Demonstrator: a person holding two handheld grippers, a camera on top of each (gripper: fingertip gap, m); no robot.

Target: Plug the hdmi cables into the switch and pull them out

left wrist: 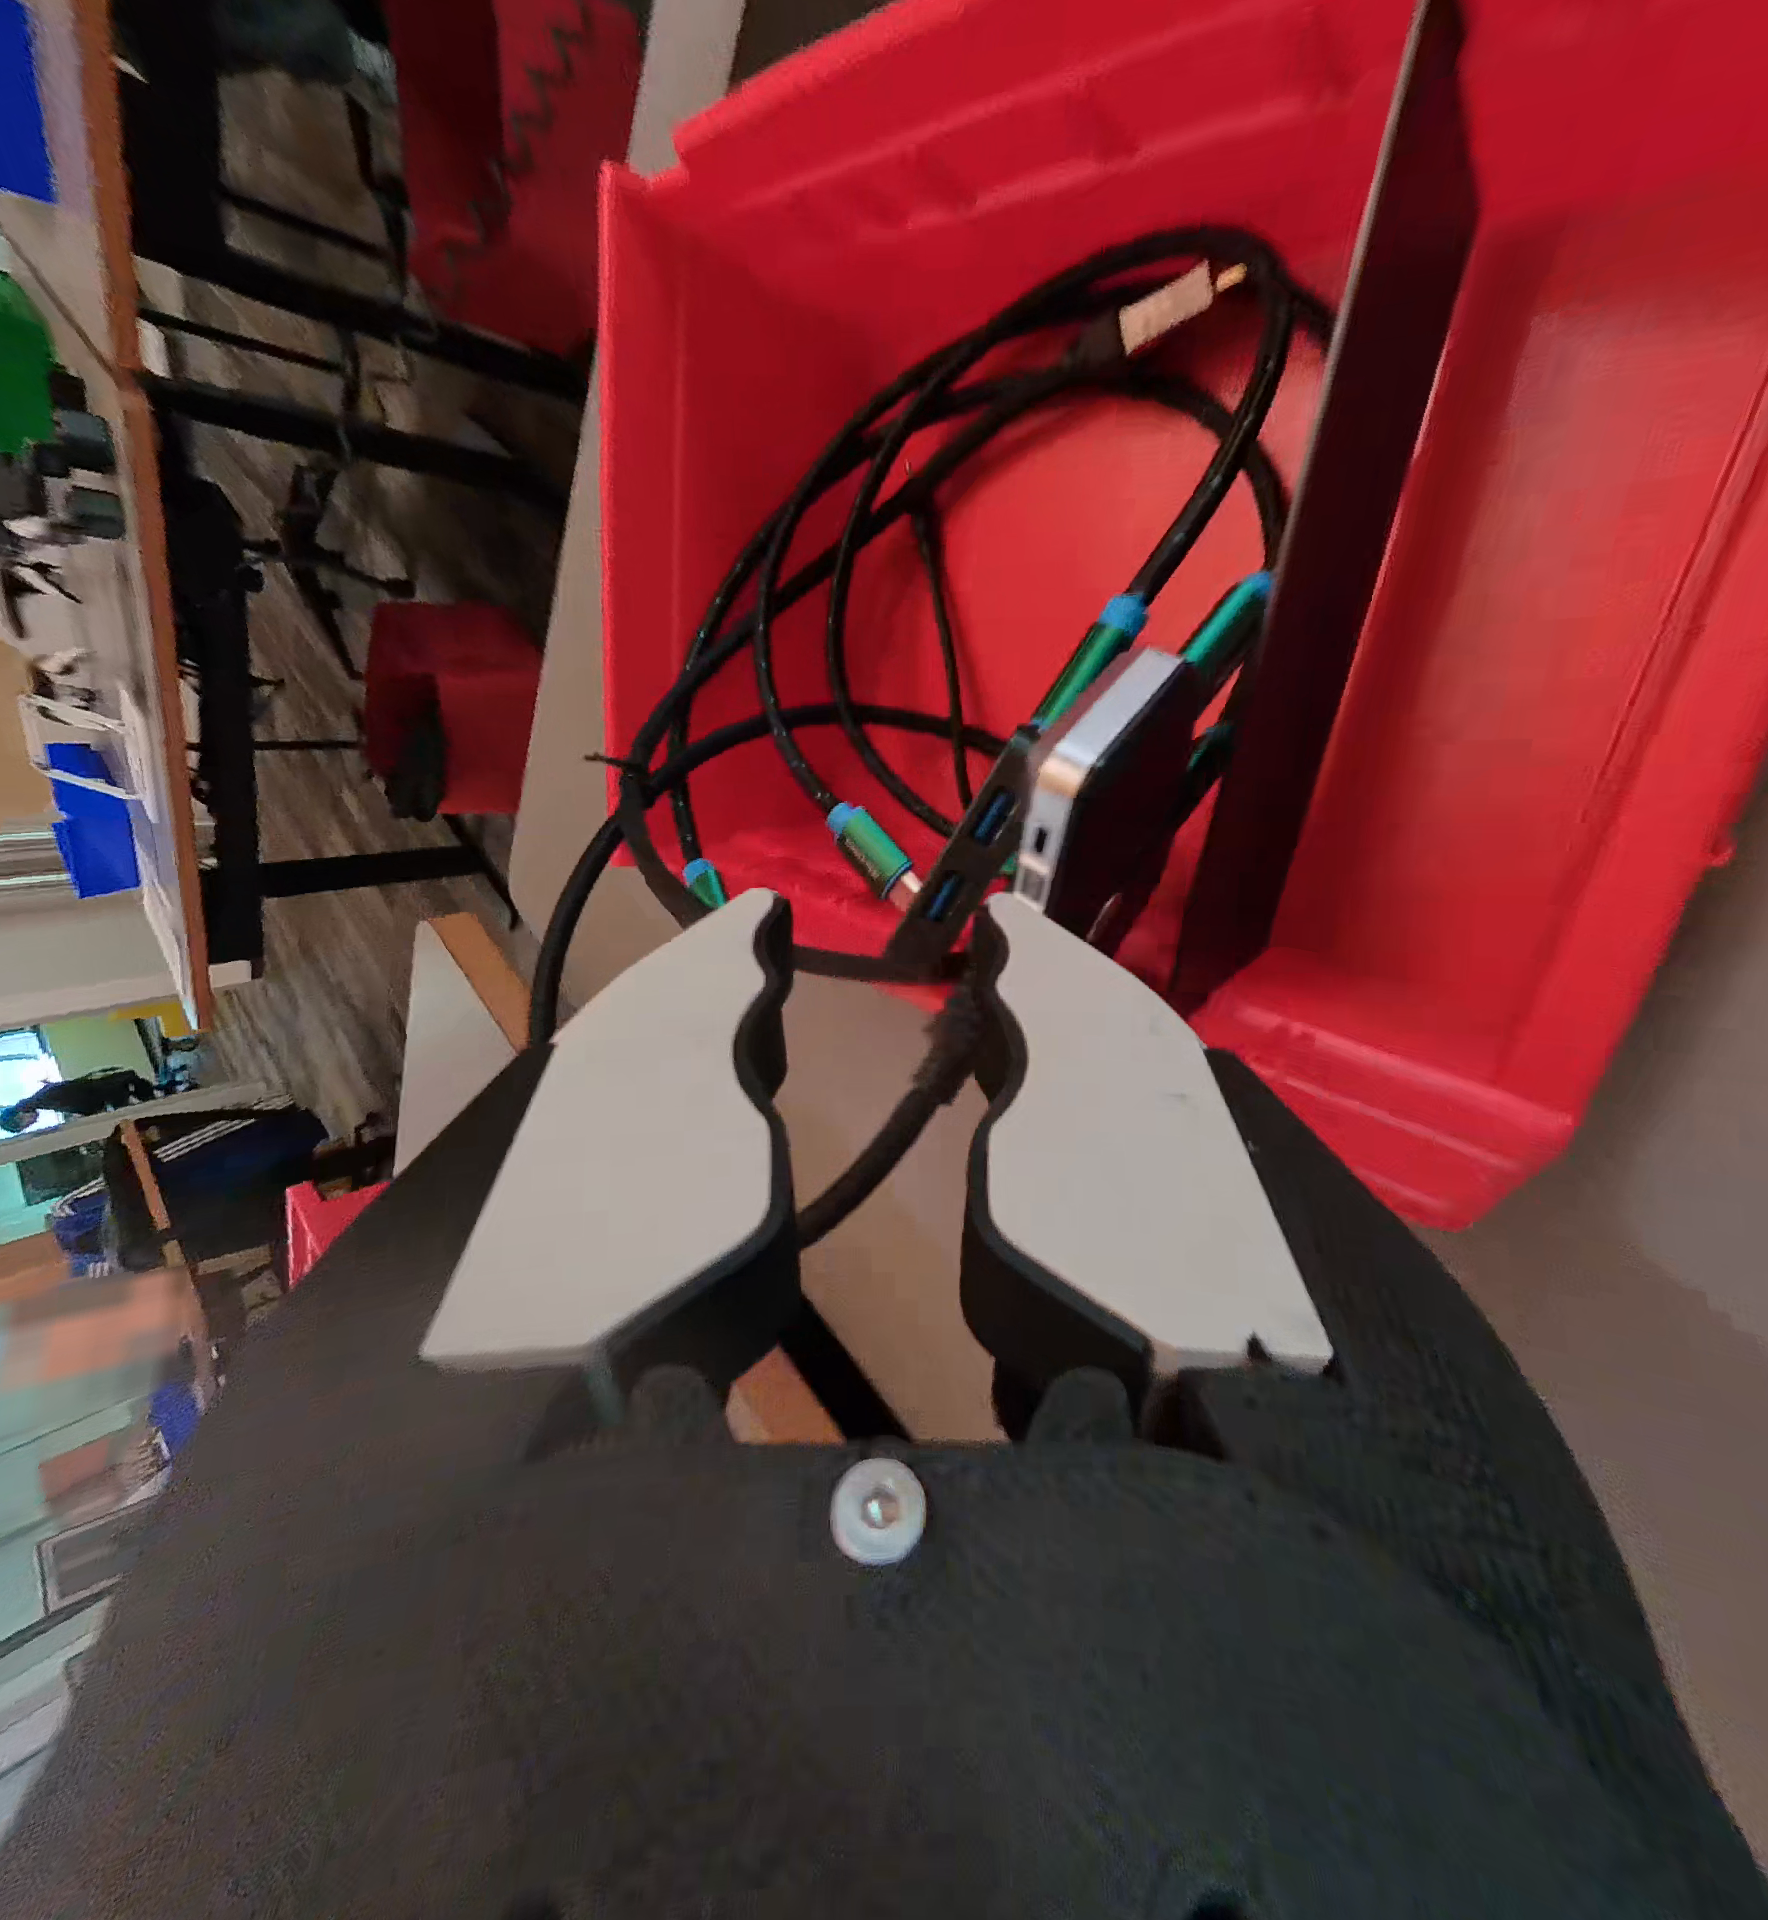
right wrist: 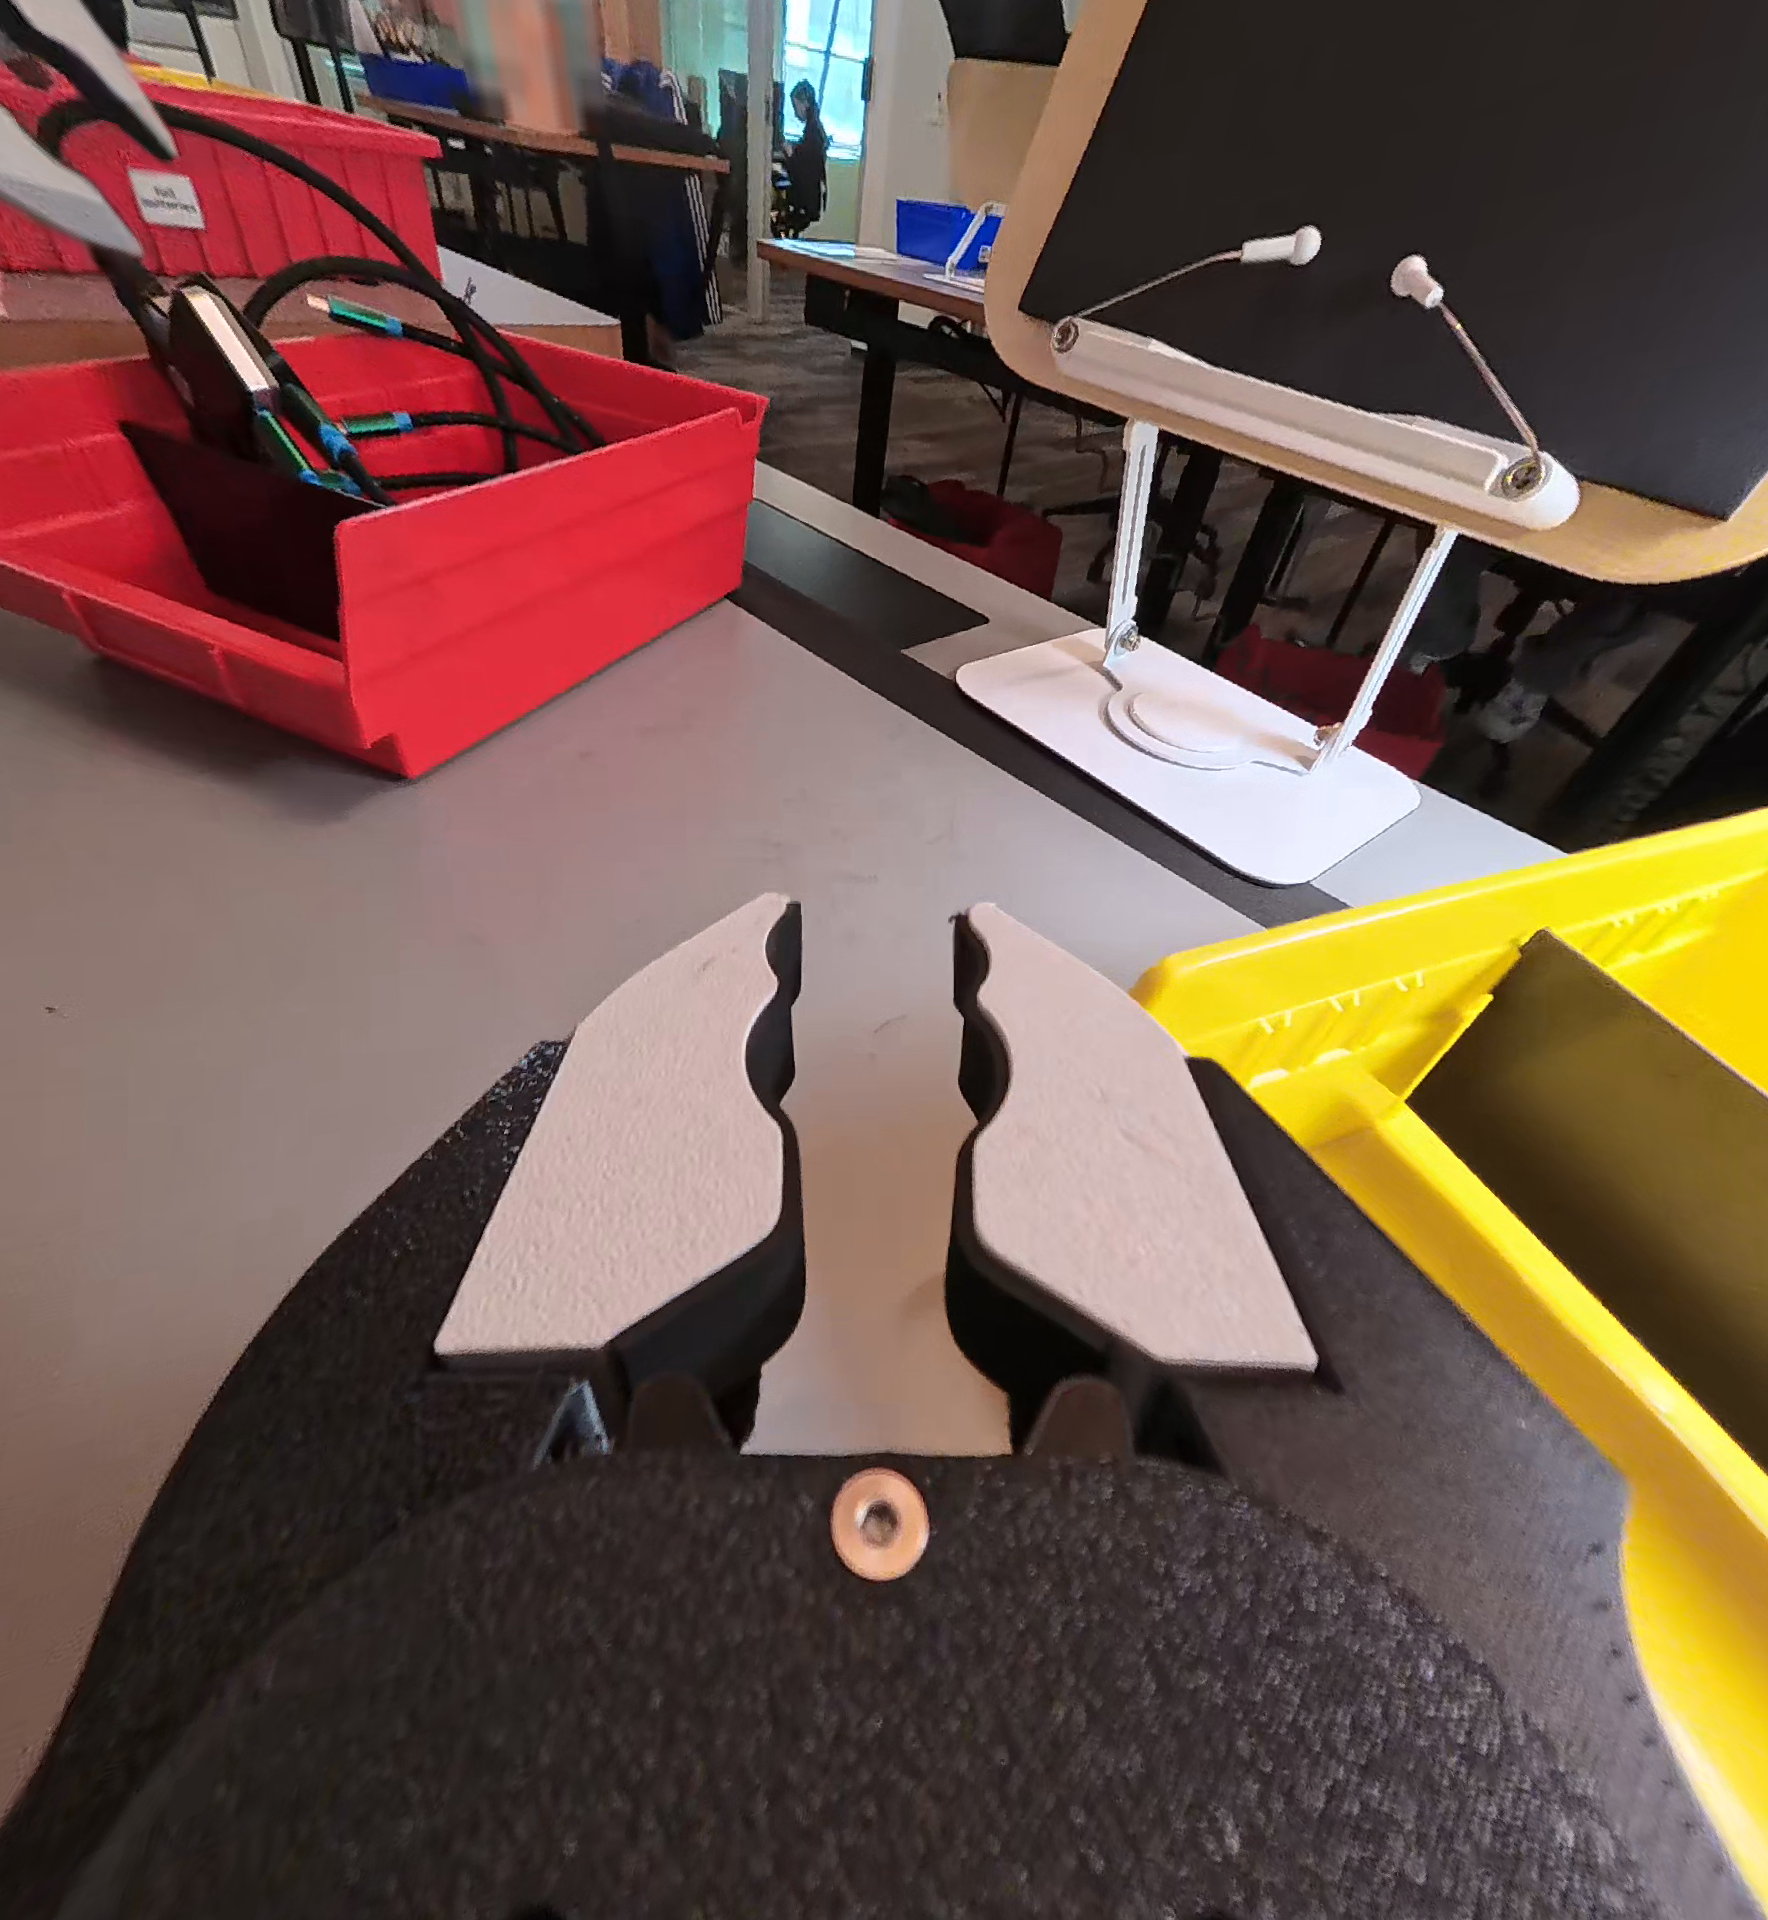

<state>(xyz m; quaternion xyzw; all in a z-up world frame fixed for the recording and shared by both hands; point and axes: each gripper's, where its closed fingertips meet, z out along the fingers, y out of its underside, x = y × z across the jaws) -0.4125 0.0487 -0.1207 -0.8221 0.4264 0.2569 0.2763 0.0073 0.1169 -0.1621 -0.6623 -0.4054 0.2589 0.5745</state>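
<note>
A grey switch with a dark, blue-ported side stands tilted in a red bin, against a black divider. Two green-ended black HDMI cables run into its far end. Other green plugs lie loose among the coiled cables. My left gripper is at the bin's near rim with its jaws apart. A black braided cable passes between the fingers and touches only the right one. The right wrist view shows the switch just under the left gripper. My right gripper is open and empty over the grey table.
A yellow bin with a dark divider sits right beside my right gripper. A white stand holding a dark board is at the table's far edge. A second red bin stands behind the first. Other tables and a person are far behind. The tips of one gripper are about 45 cm away from the tips of the other.
</note>
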